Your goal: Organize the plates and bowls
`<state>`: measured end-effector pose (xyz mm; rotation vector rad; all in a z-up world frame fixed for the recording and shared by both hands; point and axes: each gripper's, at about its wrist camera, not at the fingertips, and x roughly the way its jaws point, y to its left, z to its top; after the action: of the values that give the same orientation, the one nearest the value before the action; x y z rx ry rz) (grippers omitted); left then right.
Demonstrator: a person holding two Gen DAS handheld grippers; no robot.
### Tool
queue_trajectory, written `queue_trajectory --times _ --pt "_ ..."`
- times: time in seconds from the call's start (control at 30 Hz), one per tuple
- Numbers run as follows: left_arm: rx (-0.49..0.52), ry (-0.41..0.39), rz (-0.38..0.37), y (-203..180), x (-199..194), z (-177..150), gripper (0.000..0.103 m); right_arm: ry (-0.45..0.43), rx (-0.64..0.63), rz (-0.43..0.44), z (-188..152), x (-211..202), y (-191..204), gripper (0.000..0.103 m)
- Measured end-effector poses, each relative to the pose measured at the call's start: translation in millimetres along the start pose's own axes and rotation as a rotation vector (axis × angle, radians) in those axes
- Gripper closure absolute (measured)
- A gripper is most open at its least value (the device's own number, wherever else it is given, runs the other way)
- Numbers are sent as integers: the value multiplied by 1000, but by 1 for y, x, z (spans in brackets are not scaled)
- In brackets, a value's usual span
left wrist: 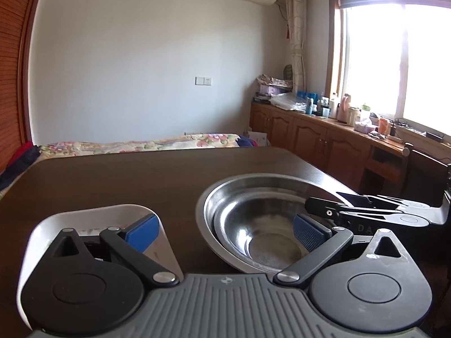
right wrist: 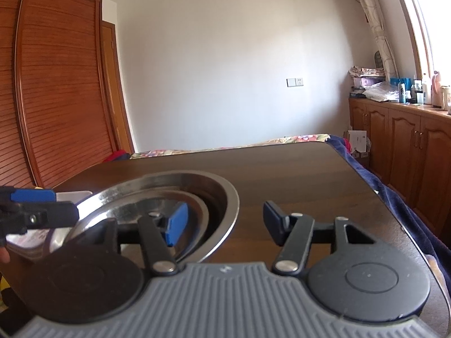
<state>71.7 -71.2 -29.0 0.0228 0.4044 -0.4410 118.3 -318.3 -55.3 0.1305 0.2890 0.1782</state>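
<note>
Bowls (left wrist: 262,225), steel and nested, partly hidden by the spread left gripper (left wrist: 225,233) and right gripper (right wrist: 225,222).

Only partial letters "DA" on the right claw (left wrist: 363,201) body, the rest hidden.

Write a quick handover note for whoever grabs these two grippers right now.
Left gripper: open, empty, spanning the gap between the white dish and the steel bowls.
Right gripper: open, empty, one jaw over the bowls' rim.
Done: small steel bowl sits nested inside the large steel bowl on the dark table.
Left: the white dish beside them is not yet stacked.
</note>
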Motion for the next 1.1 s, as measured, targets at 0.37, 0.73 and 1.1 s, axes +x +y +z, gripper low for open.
queue_trajectory --times 0.37,0.73,1.1 --pt "-5 61 -23 -1 9 -4 29 9 -21 -18 -1 0 5 43" --pt "-59 104 -16 3 17 -6 68 22 -19 14 -2 1 4 66" --pt "-76 108 -9 8 20 -6 71 29 29 59 -1 -4 1 76"
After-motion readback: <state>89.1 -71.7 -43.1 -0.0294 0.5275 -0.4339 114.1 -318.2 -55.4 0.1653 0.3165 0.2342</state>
